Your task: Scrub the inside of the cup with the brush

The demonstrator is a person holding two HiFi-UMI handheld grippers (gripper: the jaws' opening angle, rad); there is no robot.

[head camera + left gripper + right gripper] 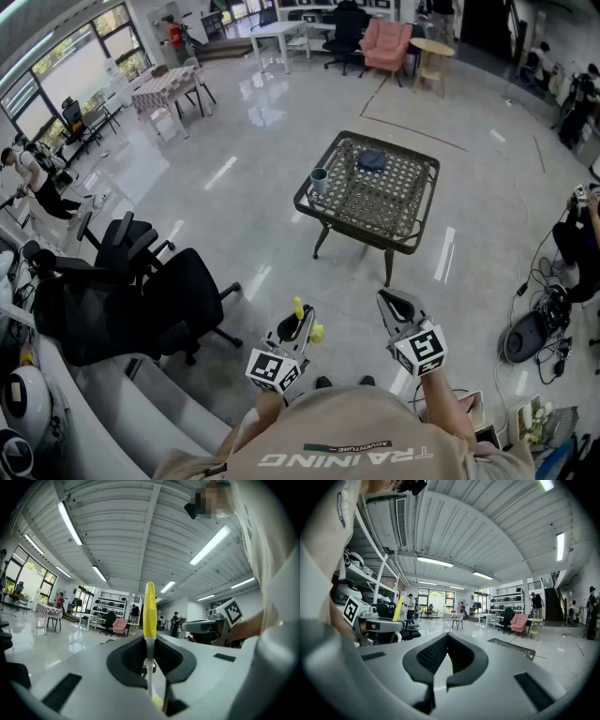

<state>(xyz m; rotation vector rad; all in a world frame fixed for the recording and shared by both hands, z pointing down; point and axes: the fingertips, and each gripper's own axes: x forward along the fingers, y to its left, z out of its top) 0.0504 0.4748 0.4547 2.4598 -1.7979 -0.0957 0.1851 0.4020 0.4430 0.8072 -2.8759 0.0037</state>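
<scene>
A small grey-green cup point(320, 179) stands upright on the near left corner of a dark wicker table point(412, 234), a few steps ahead of me. My left gripper point(301, 320) is held low near my body, shut on a yellow brush point(299, 307). In the left gripper view the yellow brush point(149, 609) rises upright between the closed pads of my left gripper point(149, 644). My right gripper point(396, 300) is beside the left one, shut with nothing in it. The right gripper view shows the right gripper point(446, 638) with its jaws together and empty. Both grippers are far from the cup.
A dark round object point(372, 160) lies on the table's far side. Black office chairs point(141, 291) stand at my left. Cables and a dark round base point(530, 336) lie at the right. Glossy grey floor point(281, 244) lies between me and the table.
</scene>
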